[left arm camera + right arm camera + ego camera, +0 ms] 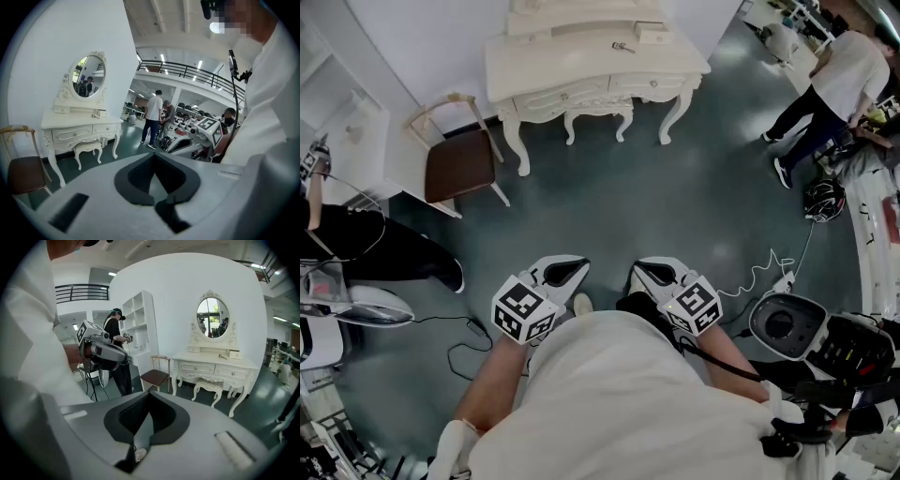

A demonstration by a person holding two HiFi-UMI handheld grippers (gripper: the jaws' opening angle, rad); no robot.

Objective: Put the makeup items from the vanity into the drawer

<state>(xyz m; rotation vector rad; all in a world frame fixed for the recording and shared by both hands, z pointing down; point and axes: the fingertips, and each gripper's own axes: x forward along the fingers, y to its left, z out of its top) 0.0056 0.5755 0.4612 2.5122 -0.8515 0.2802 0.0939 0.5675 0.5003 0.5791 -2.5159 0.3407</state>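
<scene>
The cream vanity (591,70) stands across the room by the far wall, its drawers (572,94) shut. On its top lie a small dark item (623,47) and a little cream box (653,36). Both gripper views show the vanity from afar, with its oval mirror (89,75) and its top (215,363). My left gripper (572,267) and right gripper (649,272) are held close to my body, far from the vanity. Each has its jaws closed on nothing, in the left gripper (157,161) view and the right gripper (145,413) view alike.
A brown-seated chair (459,164) stands left of the vanity and a stool (598,117) is under it. A person in black (356,244) is at my left, with others (834,84) at the far right. Cables (764,272) and equipment (783,323) lie on the floor at right.
</scene>
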